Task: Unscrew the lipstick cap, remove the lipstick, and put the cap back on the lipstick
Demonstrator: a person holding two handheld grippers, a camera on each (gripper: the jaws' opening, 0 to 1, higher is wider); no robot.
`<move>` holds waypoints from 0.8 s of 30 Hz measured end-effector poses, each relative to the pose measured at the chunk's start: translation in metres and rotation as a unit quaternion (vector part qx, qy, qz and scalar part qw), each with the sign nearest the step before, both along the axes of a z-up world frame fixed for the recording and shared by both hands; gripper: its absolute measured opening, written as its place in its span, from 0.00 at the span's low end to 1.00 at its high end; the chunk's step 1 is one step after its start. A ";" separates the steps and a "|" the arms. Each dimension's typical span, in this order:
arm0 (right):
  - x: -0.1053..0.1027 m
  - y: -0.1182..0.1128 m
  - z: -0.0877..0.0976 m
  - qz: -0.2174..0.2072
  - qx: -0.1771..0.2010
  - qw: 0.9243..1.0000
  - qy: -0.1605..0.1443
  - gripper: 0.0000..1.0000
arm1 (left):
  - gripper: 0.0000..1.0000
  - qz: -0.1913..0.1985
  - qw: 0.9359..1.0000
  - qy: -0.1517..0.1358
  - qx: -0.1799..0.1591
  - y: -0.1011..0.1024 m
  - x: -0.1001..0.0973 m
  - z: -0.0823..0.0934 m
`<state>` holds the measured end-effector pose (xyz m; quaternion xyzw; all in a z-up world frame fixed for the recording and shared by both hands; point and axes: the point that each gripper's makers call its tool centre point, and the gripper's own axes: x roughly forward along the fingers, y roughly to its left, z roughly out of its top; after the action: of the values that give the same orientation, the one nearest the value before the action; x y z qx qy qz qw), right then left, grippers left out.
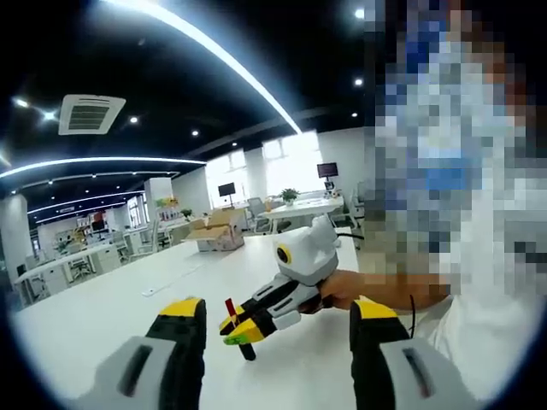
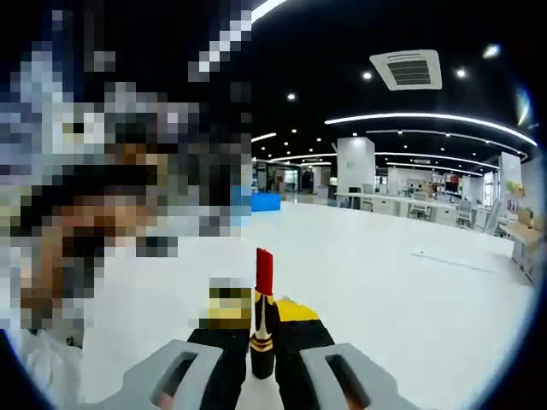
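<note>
Right gripper (image 2: 263,342): its two yellow-tipped black jaws are pressed together on the lipstick (image 2: 262,320), gripping the black and gold tube near its base.
Lipstick: stands upright between the jaws, red bullet extended above the tube, uncovered.
Left gripper (image 1: 278,329): its own jaws rise wide apart from the bottom of the left gripper view, nothing between them.
Right gripper seen from the left: it (image 1: 248,329) reaches in from the right, held by a person's hand (image 1: 342,290), with the small red tip of the lipstick (image 1: 230,307) poking up between its jaws.
Table (image 1: 128,299): a large white surface under both grippers.
Room: an open office with desks, a cardboard box (image 1: 218,231) on a far table, and ceiling light strips.
</note>
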<state>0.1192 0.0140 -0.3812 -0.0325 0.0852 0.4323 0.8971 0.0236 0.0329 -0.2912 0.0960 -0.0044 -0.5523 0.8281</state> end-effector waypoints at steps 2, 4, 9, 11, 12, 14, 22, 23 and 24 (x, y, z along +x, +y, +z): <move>0.000 0.000 0.001 0.000 0.005 1.000 0.002 0.15 | 0.70 0.001 1.000 0.001 0.000 0.000 0.000 0.000; -0.001 0.000 0.002 0.004 0.013 1.000 0.008 0.19 | 0.70 0.002 1.000 0.002 -0.001 0.000 0.001 0.000; -0.004 0.001 0.003 0.019 0.015 1.000 0.014 0.32 | 0.71 0.005 1.000 0.008 -0.007 0.002 0.003 0.000; -0.007 0.002 0.005 0.028 0.010 0.999 0.013 0.42 | 0.71 0.003 1.000 0.013 -0.012 0.003 0.004 0.001; -0.009 0.002 0.008 0.036 0.012 0.999 0.014 0.47 | 0.71 0.002 1.000 0.017 -0.013 0.004 0.004 0.001; -0.014 0.001 0.013 0.050 0.013 0.999 0.017 0.56 | 0.71 -0.001 0.999 0.028 -0.017 0.005 0.004 0.000; -0.036 -0.020 0.031 0.095 -0.014 0.995 0.007 0.67 | 0.72 0.005 0.998 0.052 -0.022 0.008 0.009 -0.003; -0.038 -0.023 0.032 0.099 -0.019 0.995 0.007 0.69 | 0.72 0.005 0.998 0.054 -0.021 0.009 0.009 -0.004; -0.040 -0.026 0.033 0.099 -0.021 0.995 0.006 0.69 | 0.72 0.005 0.998 0.055 -0.021 0.009 0.009 -0.004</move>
<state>0.0797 -0.0118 -0.3477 -0.0571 0.0960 0.5174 0.8484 0.0329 0.0418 -0.2955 0.0481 0.0304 -0.5527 0.8314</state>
